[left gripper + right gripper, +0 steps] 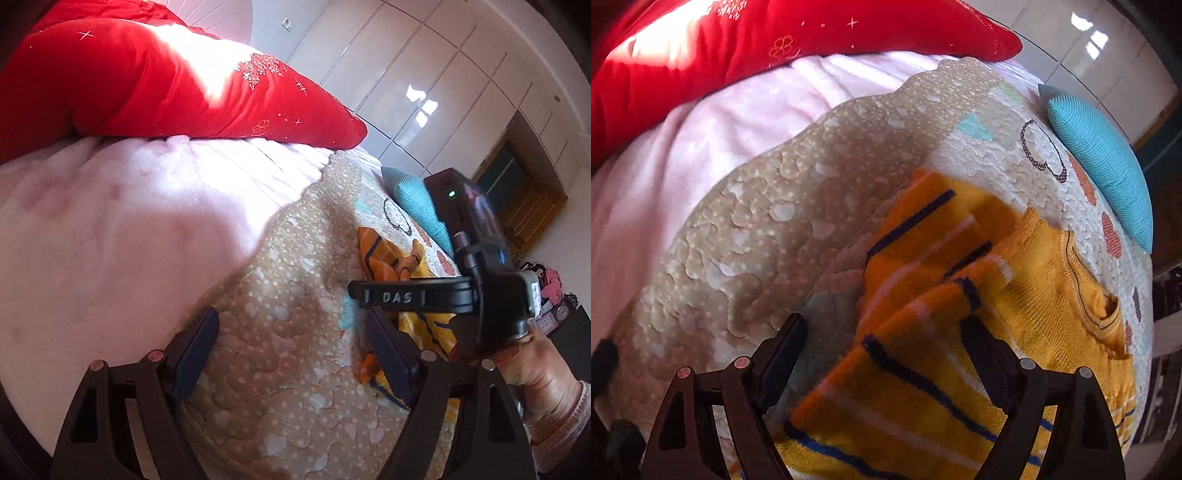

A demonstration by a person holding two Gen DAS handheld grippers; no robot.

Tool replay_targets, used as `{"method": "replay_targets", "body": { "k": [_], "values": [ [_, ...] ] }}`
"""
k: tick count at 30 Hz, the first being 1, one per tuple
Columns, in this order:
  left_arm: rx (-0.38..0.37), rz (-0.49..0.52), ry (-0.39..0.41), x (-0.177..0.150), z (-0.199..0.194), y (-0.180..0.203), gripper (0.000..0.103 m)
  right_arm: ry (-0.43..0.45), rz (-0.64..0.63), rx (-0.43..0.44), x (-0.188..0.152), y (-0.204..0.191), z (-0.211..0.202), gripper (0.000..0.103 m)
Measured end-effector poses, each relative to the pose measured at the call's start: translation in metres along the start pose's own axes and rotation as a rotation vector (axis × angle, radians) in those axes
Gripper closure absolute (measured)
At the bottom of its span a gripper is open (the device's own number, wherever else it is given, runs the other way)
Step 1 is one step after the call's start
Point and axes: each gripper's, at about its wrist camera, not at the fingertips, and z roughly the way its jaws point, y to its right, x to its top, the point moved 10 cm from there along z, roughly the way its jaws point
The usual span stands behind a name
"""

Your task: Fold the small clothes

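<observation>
A small yellow-orange knit sweater with dark blue and white stripes lies on the quilted bedspread, a sleeve folded across its body and its collar to the right. My right gripper is open just above the striped sleeve, holding nothing. My left gripper is open and empty over the beige quilt, left of the sweater. The right gripper's black body, held in a hand, shows in the left wrist view above the sweater.
A red pillow lies at the bed's far side on a pale pink blanket. A teal cushion sits at the right bed edge. White wardrobe doors stand beyond the bed.
</observation>
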Motion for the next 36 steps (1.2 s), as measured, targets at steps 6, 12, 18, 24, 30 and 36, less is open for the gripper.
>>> {"method": "replay_targets", "body": {
  "k": [6,12,18,24,30,36],
  "values": [
    [-0.043,-0.065,-0.007,0.004,-0.003,-0.009,0.023,0.004,0.019,-0.013,-0.007,0.005,-0.005,0.023],
    [-0.04,-0.065,-0.008,0.003,-0.003,-0.007,0.023,0.039,0.05,-0.094,-0.021,0.014,-0.015,0.061],
    [-0.036,-0.053,-0.007,0.001,-0.002,-0.003,0.023,0.067,0.041,-0.11,-0.022,0.012,-0.015,0.069],
    [-0.008,-0.02,0.005,-0.004,-0.001,0.001,0.02,0.198,0.238,0.119,-0.03,0.068,-0.067,0.083],
    [-0.018,0.045,-0.004,-0.014,-0.001,0.022,0.019,0.344,0.521,0.123,-0.107,0.219,-0.126,0.083],
    [-0.063,0.137,-0.101,-0.041,-0.005,0.07,0.019,0.274,0.792,0.142,-0.229,0.325,-0.082,0.082]
  ]
}}
